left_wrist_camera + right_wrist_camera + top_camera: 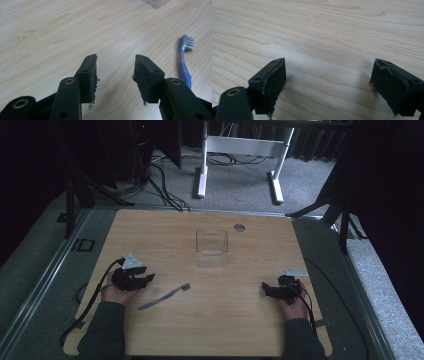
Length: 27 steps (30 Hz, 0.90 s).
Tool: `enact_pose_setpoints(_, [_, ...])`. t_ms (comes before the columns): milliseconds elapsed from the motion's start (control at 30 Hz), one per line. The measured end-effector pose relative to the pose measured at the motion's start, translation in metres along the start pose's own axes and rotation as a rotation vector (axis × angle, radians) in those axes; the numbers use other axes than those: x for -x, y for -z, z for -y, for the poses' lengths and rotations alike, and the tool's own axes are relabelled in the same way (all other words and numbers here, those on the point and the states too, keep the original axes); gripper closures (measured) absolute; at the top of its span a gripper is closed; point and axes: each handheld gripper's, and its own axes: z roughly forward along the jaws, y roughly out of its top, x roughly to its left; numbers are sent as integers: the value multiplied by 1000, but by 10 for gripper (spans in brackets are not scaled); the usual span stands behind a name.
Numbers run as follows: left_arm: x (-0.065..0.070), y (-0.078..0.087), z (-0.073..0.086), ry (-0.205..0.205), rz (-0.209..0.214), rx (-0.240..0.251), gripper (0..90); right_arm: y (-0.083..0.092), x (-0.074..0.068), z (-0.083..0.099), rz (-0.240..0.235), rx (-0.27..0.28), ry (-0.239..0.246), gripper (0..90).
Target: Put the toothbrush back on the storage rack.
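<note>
Left to right across the wooden surface (pixel 240 320). Left tool (pixel 145 279): held low over the surface, jaws spread wide with nothing between them; in the left gripper view only bare wood lies in the gap of this tool (pixel 115 75). Blue toothbrush (pixel 164 297): lying flat just to the right of the left tool, apart from it, bristle head pointing away from the person; in the left gripper view the toothbrush (pixel 184 67) runs alongside the outer face of the right-hand jaw, not inside the gap. Clear plastic container (pixel 212 247): upright, empty as far as can be told, well ahead of both tools, near the middle of the surface. Right tool (pixel 265 290): jaws likewise spread and empty, well to the right of the toothbrush; the right gripper view shows bare wood between the jaws of this tool (pixel 328 82).

Step in hand, as judged: the approach to the toothbrush, before any grasp. The next move calls for shifting the left tool to the right until the handle lies between the jaws, then closing across it.
</note>
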Motion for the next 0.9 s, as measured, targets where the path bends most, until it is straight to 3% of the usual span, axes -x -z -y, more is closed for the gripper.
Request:
enact_pose_setpoints(600, [6,15,-9,-25,3,26,541,0,0,0,0,1,1,126])
enact_pose_setpoints(900, [9,19,-13,-29,15,-5,558,0,0,0,0,1,1,126])
